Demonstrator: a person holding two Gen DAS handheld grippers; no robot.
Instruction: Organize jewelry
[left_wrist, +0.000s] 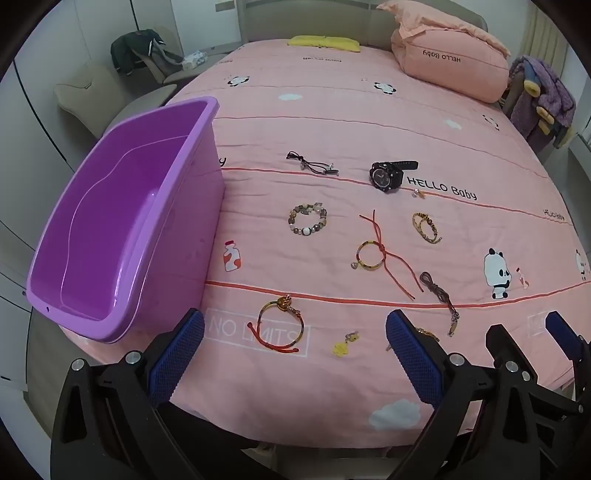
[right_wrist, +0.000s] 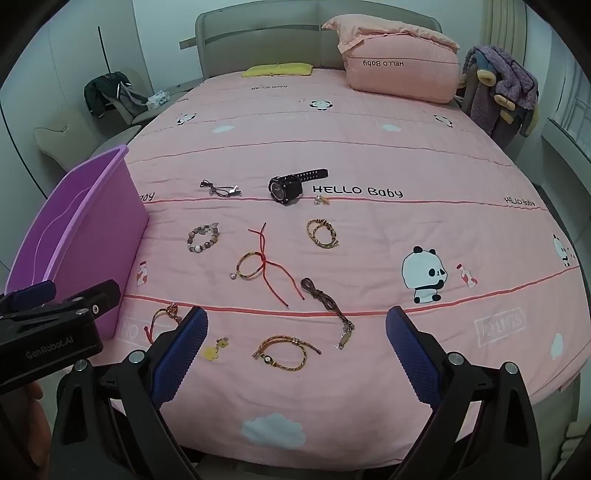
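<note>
left gripper: fingers spread wide, nothing between the pads, held above the near edge of the bed. Reads as staging before a first pick.
right gripper: same, wide open and holding nothing, just beside the left one. Likely kept clear so each covers its own half of the spread.
red cord bracelet: just ahead of the left fingers, toward the left pad. Closest piece to the bin, so probably the left side's first target.
yellow flower charm: between the left fingers, small and flat on the quilt. Will need a low pinch.
gold braided bracelet: directly between the right fingers, nearest to them. Natural first pick for the right side.
brown cord necklace: a bit past the right fingers, clasp end trailing toward them.
red string bangle: farther out, centre, loose tails splayed. Tails may drag when lifted.
beaded bracelet: farther out from the left fingers, apart from its neighbours.
gold double bracelet: same row, right of centre.
black watch: far row, lying on its side, a tiny charm just beside it.
dark cord piece: far row, left of the watch.
purple bin: left of the left fingers, on the bed edge, nothing in it. The drop target by my read, so 0 of roughly 11 pieces sorted.
layout: pieces are spaced singly, not tangled, which leaves each one room for a separate grasp.
</note>
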